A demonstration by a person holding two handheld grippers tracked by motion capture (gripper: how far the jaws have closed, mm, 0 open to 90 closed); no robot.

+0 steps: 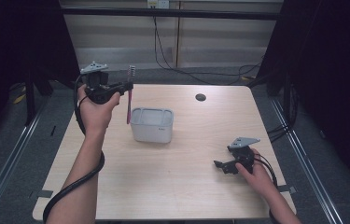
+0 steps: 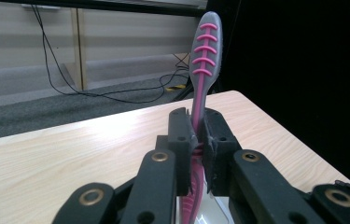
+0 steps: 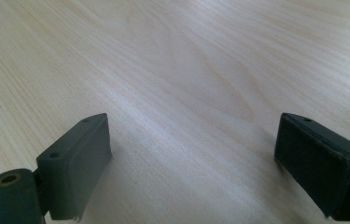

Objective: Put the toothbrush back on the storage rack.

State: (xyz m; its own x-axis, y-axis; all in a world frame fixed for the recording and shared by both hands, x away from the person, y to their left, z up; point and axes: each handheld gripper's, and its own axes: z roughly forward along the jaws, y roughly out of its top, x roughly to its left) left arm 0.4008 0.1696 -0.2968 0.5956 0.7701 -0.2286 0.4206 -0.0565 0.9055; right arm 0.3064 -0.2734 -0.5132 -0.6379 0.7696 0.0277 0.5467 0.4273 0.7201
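My left gripper (image 1: 127, 86) is raised above the table's far left part, shut on a pink and grey toothbrush (image 1: 129, 100) that stands upright, head up. In the left gripper view the toothbrush (image 2: 202, 70) rises between the two pads, its ribbed grey back facing the camera, with my left gripper (image 2: 197, 140) clamped on its stem. The brush's lower end hangs just left of a white rectangular container (image 1: 152, 124). My right gripper (image 1: 219, 164) rests low near the table's front right, open, and in its own view my right gripper (image 3: 191, 163) has bare wood between the pads.
The wooden table (image 1: 186, 186) has a dark round hole (image 1: 200, 97) near its far edge. Cables (image 1: 196, 70) run over the grey floor behind it. Dark curtains stand on both sides.
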